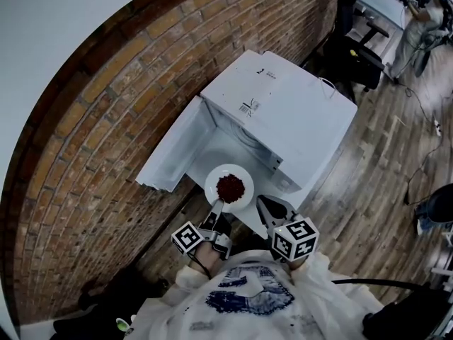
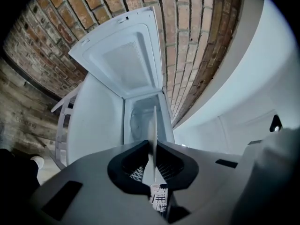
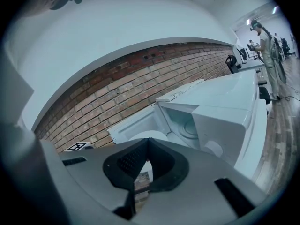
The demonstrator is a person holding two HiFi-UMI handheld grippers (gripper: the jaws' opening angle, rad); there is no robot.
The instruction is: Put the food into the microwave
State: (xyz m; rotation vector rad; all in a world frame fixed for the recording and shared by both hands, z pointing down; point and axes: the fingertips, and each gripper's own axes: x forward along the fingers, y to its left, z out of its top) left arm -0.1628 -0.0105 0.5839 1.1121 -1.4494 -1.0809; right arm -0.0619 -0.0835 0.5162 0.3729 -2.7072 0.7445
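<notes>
Left gripper (image 2: 152, 146) clamped on plate (image 2: 152, 125) rim at its 6 o'clock. Right gripper (image 3: 147, 142) pinched together, empty, off at 3 o'clock. Plate carries red food (image 1: 230, 188), held before open microwave (image 1: 283, 112), cavity at 12. Plate stiff, probably ceramic, slick. One-edge hold levers, so keep it level; food looks loose.

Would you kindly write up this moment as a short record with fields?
microwave: white, against a brick wall
door: swung fully open
plate: white, held at the microwave's open front
food: red heap on the plate
left gripper: shut on the plate's rim
right gripper: shut, nothing between its jaws
</notes>
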